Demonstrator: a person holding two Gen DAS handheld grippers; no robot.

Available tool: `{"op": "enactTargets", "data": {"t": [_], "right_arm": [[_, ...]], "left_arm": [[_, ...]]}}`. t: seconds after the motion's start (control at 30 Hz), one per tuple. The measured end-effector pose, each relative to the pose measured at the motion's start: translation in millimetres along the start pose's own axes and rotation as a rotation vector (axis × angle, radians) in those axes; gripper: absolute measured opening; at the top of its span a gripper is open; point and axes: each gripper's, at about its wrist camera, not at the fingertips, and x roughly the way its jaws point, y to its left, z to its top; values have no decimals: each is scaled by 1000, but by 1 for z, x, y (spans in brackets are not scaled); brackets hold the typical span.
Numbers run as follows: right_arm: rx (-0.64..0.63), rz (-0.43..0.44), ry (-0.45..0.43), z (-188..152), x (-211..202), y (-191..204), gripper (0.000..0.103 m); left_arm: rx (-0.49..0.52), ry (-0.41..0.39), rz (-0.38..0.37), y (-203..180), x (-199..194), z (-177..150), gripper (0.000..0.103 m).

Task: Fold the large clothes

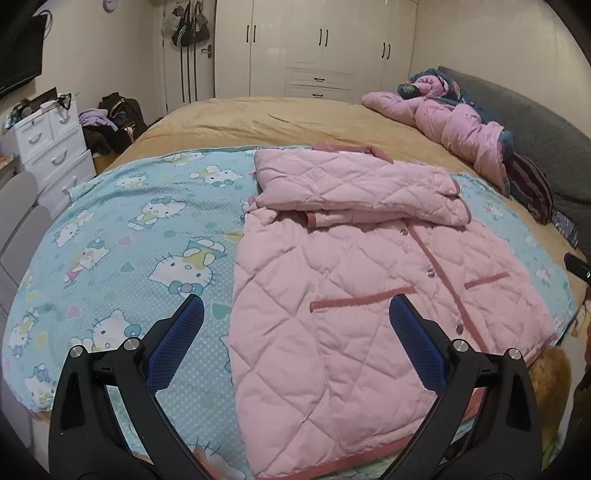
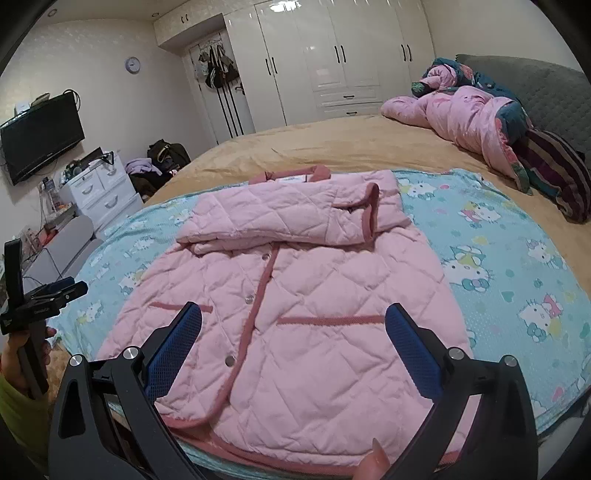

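So, closest up: left gripper (image 1: 295,314) has its blue-padded fingers spread wide apart, nothing between them, hovering above the near hem of the pink jacket (image 1: 354,280) w/ the left finger over the blanket and the right one over the jacket. Right gripper (image 2: 293,317) is the same deal, fingers released and wide, empty, over the jacket's lower front. In the right wrist view a fingertip (image 2: 375,461) pokes in at the bottom edge, and the left gripper shows at the far left, held in a hand (image 2: 22,354).

Jacket itself lies flat, front up, snaps closed down the middle, two darker pink pocket strips either side. Both sleeves (image 1: 362,195) are folded across the chest, stacked one over the other, cuff (image 2: 371,210) w/ dark pink trim pointing toward the right side. Collar (image 2: 291,174) sits at the far end.

It's all on a light blue cartoon-cat blanket (image 1: 129,229), which is spread over a tan bedspread (image 1: 258,118).

Further back on the right: a crumpled pink quilt (image 2: 461,118) and a striped dark cloth (image 2: 554,177) against the grey headboard (image 1: 535,122).

Way back: white wardrobe (image 2: 332,62), bags hanging on a door (image 1: 190,26), white drawer unit (image 1: 51,144), wall TV (image 2: 40,136), small round clock (image 2: 132,65).
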Motion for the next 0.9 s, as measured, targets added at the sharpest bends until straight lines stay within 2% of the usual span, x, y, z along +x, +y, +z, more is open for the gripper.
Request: {"op": "enactTargets", "data": {"t": [0.27,0.57,0.9], "right_arm": [[-23,-34,60,-22,4,-11,99],[30,-73,117,-51,10,-47,99],[82,-133,210,-82,21,-91,99]], "left_arm": [[14,61,25,5,10,-27,94],[20,133,51,10,26,-53,94],[-48,236,15,29,48,-80,94]]}}
